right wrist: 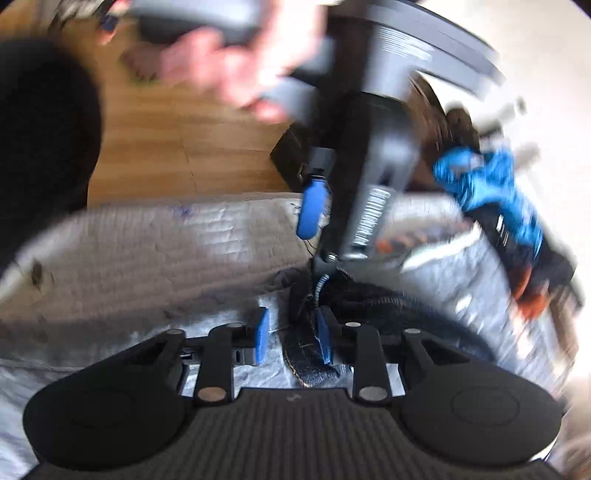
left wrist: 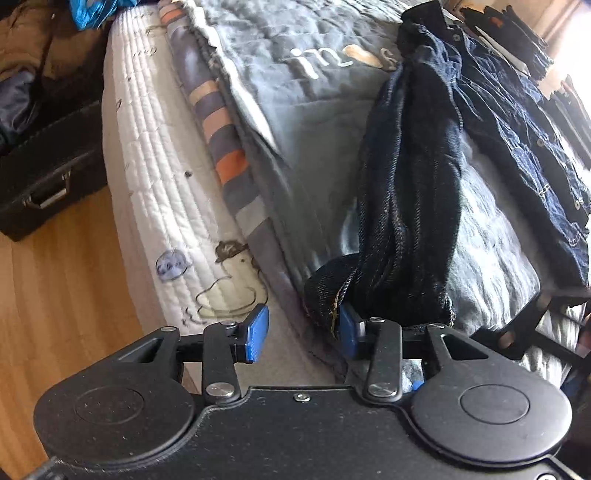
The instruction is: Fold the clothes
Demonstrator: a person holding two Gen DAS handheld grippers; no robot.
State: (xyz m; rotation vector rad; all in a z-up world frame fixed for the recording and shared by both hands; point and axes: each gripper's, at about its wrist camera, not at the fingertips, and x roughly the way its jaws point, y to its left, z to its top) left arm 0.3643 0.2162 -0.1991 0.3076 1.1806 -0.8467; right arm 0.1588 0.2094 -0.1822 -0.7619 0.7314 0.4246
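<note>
A dark denim shirt [left wrist: 524, 155] lies on the grey blanket [left wrist: 303, 122] of a bed, its long sleeve [left wrist: 406, 206] stretched towards me. My left gripper [left wrist: 303, 332] is open at the bed's edge. The sleeve's cuff [left wrist: 328, 291] rests against its right pad [left wrist: 349, 332] and nothing is pinched. In the blurred right wrist view my right gripper [right wrist: 293, 339] is open just above the blanket. A denim cuff [right wrist: 303, 358] lies between the fingers, against the right pad [right wrist: 323, 338]. The left gripper's blue pad [right wrist: 312, 206] and a hand [right wrist: 229, 70] show above.
The white quilted mattress side [left wrist: 155, 177] drops to a wooden floor [left wrist: 55, 295]. A black case [left wrist: 48, 177] sits on the floor at left. A striped sheet edge [left wrist: 225, 147] runs along the bed. More dark clothes [left wrist: 517, 33] and a blue garment [right wrist: 487, 188] lie further off.
</note>
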